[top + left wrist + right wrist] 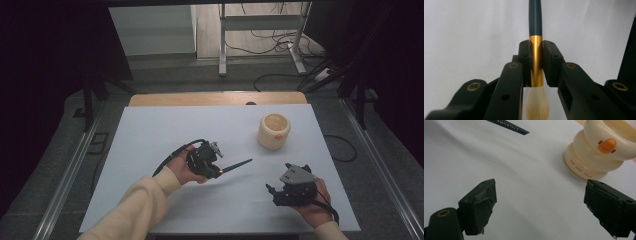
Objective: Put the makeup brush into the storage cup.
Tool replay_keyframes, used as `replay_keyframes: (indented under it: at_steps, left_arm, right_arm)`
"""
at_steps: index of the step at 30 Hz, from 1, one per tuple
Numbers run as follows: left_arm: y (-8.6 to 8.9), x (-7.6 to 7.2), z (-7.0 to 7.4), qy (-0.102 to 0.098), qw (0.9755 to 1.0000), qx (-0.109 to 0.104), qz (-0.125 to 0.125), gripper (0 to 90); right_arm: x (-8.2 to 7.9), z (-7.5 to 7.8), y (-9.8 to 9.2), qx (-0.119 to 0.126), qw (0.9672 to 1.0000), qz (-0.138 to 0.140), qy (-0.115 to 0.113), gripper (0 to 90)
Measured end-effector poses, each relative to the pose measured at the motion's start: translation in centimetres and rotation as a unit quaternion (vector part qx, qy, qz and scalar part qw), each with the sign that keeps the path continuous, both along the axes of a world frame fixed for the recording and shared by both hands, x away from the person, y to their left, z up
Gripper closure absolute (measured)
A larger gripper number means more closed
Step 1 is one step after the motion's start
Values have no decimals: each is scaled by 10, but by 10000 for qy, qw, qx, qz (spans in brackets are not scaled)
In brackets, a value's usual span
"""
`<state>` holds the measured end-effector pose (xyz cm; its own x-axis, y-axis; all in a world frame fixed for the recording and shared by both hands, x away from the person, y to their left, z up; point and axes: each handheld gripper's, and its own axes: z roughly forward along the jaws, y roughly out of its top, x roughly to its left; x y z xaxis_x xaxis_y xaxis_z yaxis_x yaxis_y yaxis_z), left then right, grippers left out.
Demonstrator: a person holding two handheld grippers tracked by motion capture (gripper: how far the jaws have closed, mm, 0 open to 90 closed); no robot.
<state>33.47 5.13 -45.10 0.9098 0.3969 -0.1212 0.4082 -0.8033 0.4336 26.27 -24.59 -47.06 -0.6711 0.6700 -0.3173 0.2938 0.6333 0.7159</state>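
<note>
Two forearms in cream sleeves are seen entering from the bottom of the high view, each hand holding a black two-jaw gripper above a white table. A makeup brush is clamped in the left gripper: its gold ferrule is squeezed between the two black jaws, the pale bristle tuft hangs below them toward the camera, and the dark handle runs away beyond them. In the high view the brush is held just above the table, its handle pointing right toward a cream cup that stands upright, well apart, near the far right of the surface. An orange duck-like mark is seen on the cup's side in the right gripper view. The right gripper is held low at the near right with its jaws spread wide and nothing between them. A slip can be judged possible: the ferrule is smooth and round, so the brush could rotate or slide out if tilted. The light cup could also be tipped if the long handle strikes its rim on the way in.
</note>
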Motion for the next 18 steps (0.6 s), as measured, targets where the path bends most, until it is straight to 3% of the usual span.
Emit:
replay_keyframes:
  at_steps: [18]
  left_arm:
    - [-5,1,1,-9,10000,16,-70,787]
  right_arm:
    - [3,0,20,-374,9989,181,-224,123]
